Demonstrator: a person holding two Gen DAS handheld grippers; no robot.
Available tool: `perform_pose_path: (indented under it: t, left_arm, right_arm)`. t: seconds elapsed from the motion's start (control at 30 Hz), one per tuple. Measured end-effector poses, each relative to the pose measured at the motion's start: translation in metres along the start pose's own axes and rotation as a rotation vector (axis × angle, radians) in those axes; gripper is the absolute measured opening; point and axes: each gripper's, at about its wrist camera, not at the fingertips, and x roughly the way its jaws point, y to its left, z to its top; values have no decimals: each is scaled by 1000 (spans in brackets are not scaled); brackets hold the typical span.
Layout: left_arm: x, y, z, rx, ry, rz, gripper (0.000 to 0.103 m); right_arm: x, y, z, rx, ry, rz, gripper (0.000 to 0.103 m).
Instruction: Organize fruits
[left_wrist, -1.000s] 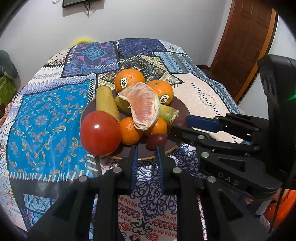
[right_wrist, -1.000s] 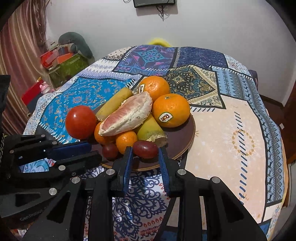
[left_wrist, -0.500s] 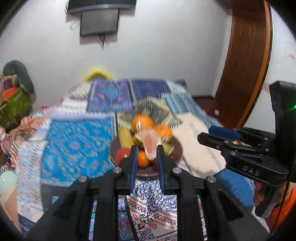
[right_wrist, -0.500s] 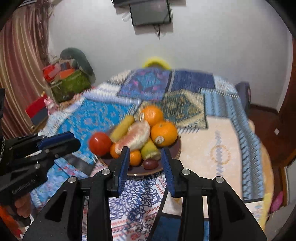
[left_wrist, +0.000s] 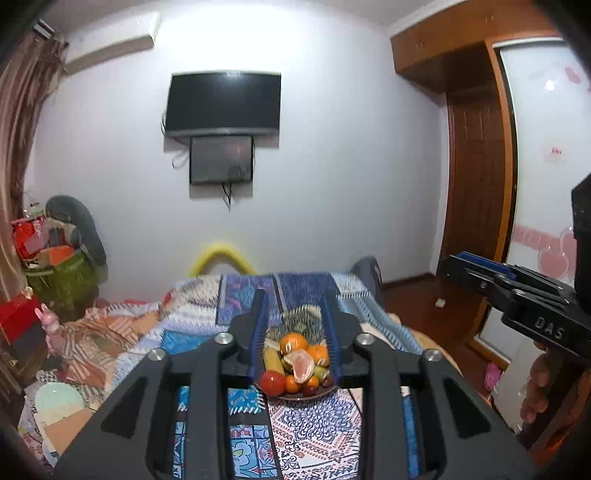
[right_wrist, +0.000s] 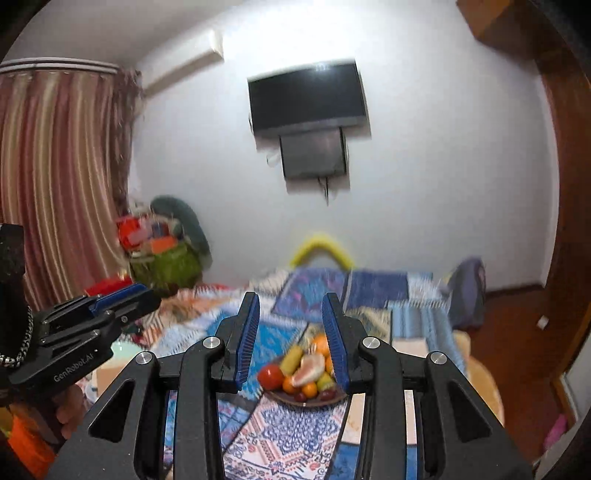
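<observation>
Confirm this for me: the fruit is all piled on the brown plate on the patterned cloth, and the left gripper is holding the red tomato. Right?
Not quite. The left gripper holds nothing: in the left wrist view the red tomato lies with the other fruit on the brown plate on the patterned cloth, far beyond the pads.

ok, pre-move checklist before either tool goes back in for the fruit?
1. Left tool empty: ok. Its jaws have just been opening, nothing between them.
2. Right tool empty: ok, open gap, nothing held.
3. Fruit piled on the plate: ok. Tomato, banana, oranges and peeled grapefruit all sit on it.
4. Tools clear of the fruit: ok, both are well back from the plate.
5. Loose fruit on the cloth around the plate: cannot tell, the tools hide part of it.
6. Sharp right view: not ok, blurred.
</observation>
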Motion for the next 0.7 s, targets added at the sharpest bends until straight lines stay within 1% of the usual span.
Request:
perform_pose_path:
  t: [0.03,0.07,0.1,0.13,0.2,0.23,0.3,0.33,0.37,0.4,0.47,0.57,0.7]
  left_arm:
    - [-7,-1,2,-1,-15,3,39]
    - [-17,-1,5,-3,-36,10,48]
    - [-26,-3,7,-3,-57,16,56]
    - [-36,-4,9,-2,-81,22,59]
    - [-54,-8,13,10,-120,39,69]
    - [-59,-9,14,14,-131,46,72]
    - [-70,-12,16,23,-153,58,85]
    - [-75,-12,17,22,-163,58,88]
    - [-77,-12,17,20,-168,57,92]
    - [-81,-13,17,18,-173,58,94]
    - [-87,-15,17,24,-182,65,96]
    - [-92,-16,17,27,-183,67,101]
    - [-95,-17,15,23,-184,67,103]
  right_arm:
    - [-8,4,3,-5,-22,1,33]
    - [-18,8,5,-7,-44,4,35]
    - [-27,12,7,-8,-64,5,41]
    - [-32,14,7,-9,-78,0,48]
    - [-43,21,7,-16,-112,-19,52]
    - [-47,23,6,-22,-121,-26,53]
    - [-51,28,5,-30,-128,-34,56]
    - [-52,29,5,-30,-132,-36,63]
    - [-53,30,4,-30,-135,-40,66]
    - [-54,32,4,-30,-142,-48,72]
    - [-58,35,2,-32,-157,-63,75]
    - [-61,38,2,-36,-162,-72,84]
    - [-65,41,2,-38,-179,-100,98]
